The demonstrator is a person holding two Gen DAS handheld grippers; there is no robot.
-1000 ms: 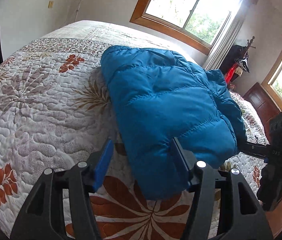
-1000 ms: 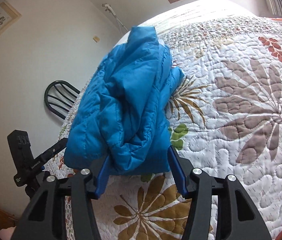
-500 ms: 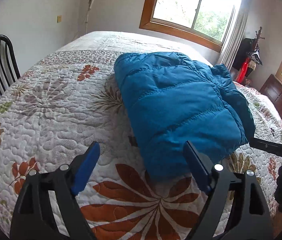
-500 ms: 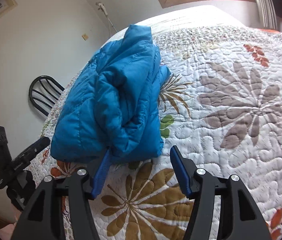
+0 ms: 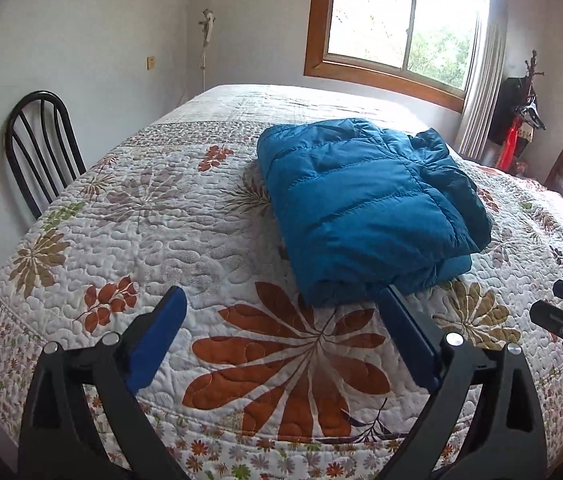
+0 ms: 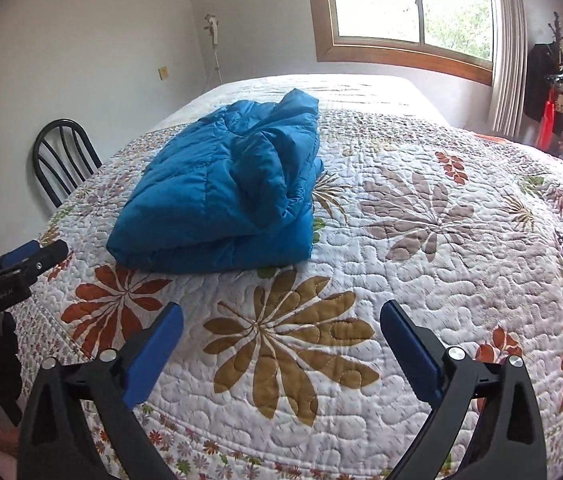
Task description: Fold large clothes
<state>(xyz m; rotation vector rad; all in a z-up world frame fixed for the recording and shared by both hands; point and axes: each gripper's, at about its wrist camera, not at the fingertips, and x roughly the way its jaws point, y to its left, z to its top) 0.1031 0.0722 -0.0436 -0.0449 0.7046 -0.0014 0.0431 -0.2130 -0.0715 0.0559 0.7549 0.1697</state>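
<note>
Opening both jaws, empty, over the folded jacket (image 5: 365, 208) on the bed (image 5: 141, 216).
Left gripper (image 5: 281, 336), right gripper (image 6: 281, 340): fold looks finished; next, tidy or withdraw.

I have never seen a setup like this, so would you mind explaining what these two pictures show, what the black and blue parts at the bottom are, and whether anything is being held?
There is no robot here. A person holds a handheld gripper in each hand, and each gripper carries a wide-angle camera looking forward along its jaws, which bends the room's lines.

One picture comes from the left gripper, the other from the right gripper; each sees its own black frame and blue pads at the bottom, and the other gripper at one edge.

On the floral quilt covering the bed lies a folded blue puffer jacket. A black chair stands beside the bed, under a window.

Nothing is held: both pairs of jaws are opening, with only quilt between them, short of the jacket.
</note>
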